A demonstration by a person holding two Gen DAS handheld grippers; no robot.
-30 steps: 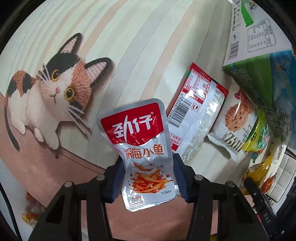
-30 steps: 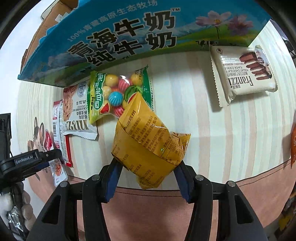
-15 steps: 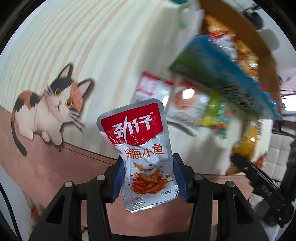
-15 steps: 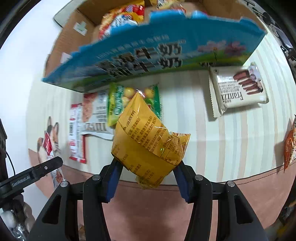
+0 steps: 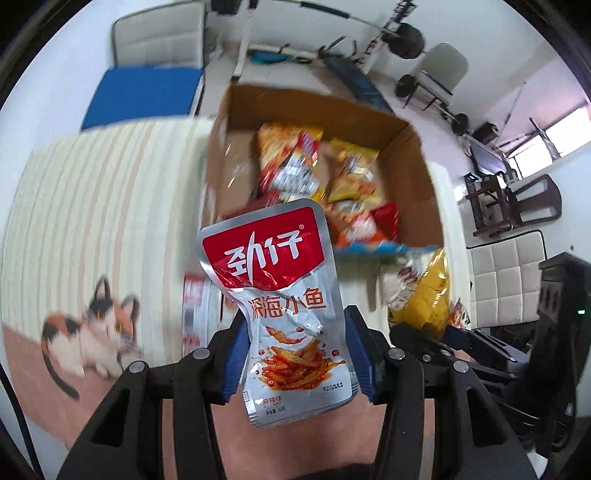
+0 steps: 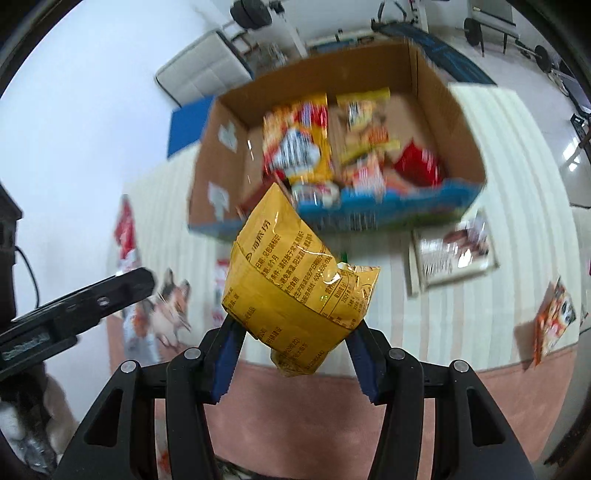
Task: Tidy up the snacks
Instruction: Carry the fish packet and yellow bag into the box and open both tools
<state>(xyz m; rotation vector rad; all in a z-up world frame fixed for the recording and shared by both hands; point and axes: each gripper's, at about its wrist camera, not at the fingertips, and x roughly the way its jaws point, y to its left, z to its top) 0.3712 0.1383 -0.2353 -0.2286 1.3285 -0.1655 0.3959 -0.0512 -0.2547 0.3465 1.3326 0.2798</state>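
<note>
My left gripper [image 5: 293,334] is shut on a silver and red fish snack pouch [image 5: 282,295], held upright high above the striped mat. My right gripper [image 6: 293,332] is shut on a crumpled yellow snack bag [image 6: 295,291]. Beyond both stands an open cardboard box [image 5: 417,177] [image 6: 443,122] with a blue printed front, and several snack packs lie inside it. The yellow bag [image 5: 424,295] and the right gripper also show at the right of the left wrist view. In the right wrist view the left gripper [image 6: 77,306] reaches in from the left.
Loose packets remain on the striped cat mat [image 5: 92,221]: a white chocolate-biscuit pack [image 6: 454,251], an orange packet [image 6: 554,321] near the right edge, a red and white packet [image 5: 195,314]. Chairs [image 5: 506,277] and exercise gear [image 5: 402,33] stand around the table.
Both grippers have risen with their packets still gripped. The views now look down into the box from above, where earlier they showed its blue side and the mat close up.
</note>
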